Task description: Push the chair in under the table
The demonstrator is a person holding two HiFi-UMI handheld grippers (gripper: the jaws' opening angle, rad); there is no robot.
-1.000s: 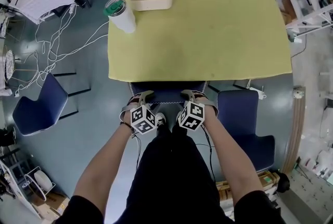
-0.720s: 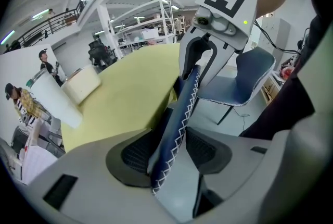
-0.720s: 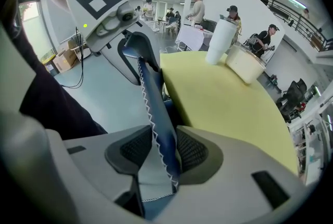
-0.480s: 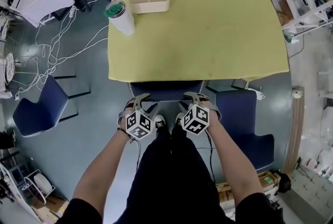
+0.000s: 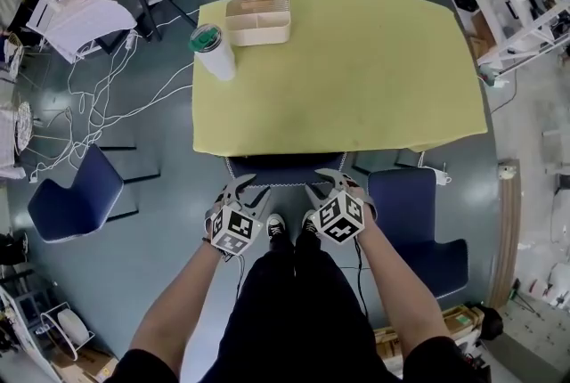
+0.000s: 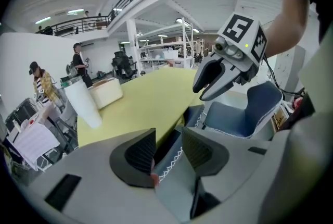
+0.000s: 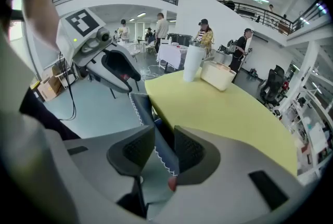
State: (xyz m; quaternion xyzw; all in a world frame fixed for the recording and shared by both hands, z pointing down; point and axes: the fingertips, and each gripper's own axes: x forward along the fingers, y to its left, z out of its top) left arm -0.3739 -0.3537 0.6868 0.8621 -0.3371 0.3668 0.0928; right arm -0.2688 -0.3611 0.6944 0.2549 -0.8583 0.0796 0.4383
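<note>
The dark blue chair [image 5: 285, 167] stands tucked under the yellow-green table [image 5: 356, 78], with only its stitched backrest showing at the near edge. My left gripper [image 5: 249, 191] and right gripper [image 5: 325, 185] hover side by side just above and behind that backrest. Both jaws have just been closing, and both are still open with nothing pressed between the pads. In the left gripper view the backrest edge [image 6: 167, 165] shows past the gap of my left gripper [image 6: 169, 147]. The right gripper view shows the same edge [image 7: 141, 107] beyond my right gripper [image 7: 164, 147].
A white cup with a green lid [image 5: 212, 52] and a beige box [image 5: 258, 19] sit at the table's far left. A second blue chair [image 5: 414, 221] stands right of me, another [image 5: 76, 199] to the left. White cables [image 5: 116, 96] trail over the floor.
Both grippers have lifted off the chair's backrest and come slightly back toward me. Their jaws stand narrower than before. The chair has not moved.
</note>
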